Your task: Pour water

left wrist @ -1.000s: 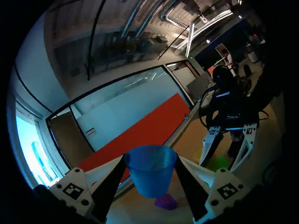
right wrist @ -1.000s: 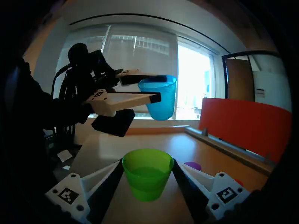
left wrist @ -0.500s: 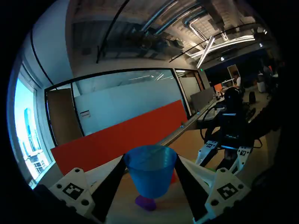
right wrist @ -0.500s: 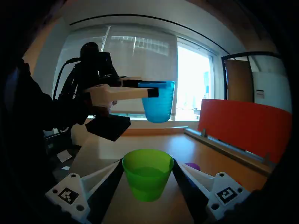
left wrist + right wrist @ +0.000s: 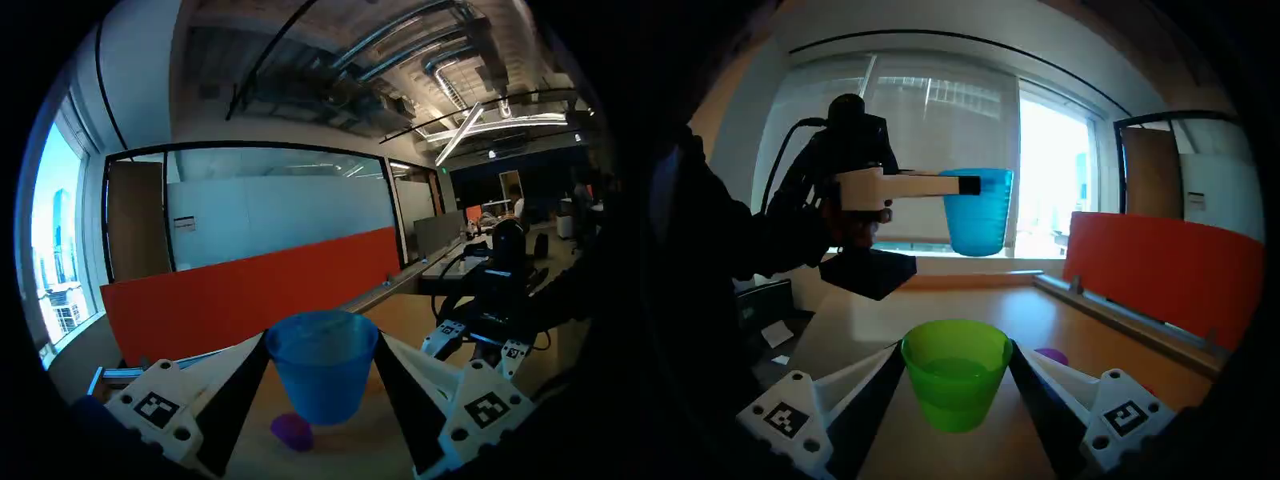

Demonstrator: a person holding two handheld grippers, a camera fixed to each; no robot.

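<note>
A translucent blue plastic cup (image 5: 979,214) is held upright, clamped between the fingers of the left gripper (image 5: 321,342), high above the wooden table (image 5: 1056,320) and beyond a bright green plastic cup (image 5: 957,382). That cup is grasped by the right gripper (image 5: 956,356) low over the table and contains water. The pour is judged done, though what remains in the blue cup cannot be told. Next, the blue cup would need to be lowered level and set down clear of the small purple object (image 5: 292,430).
</note>
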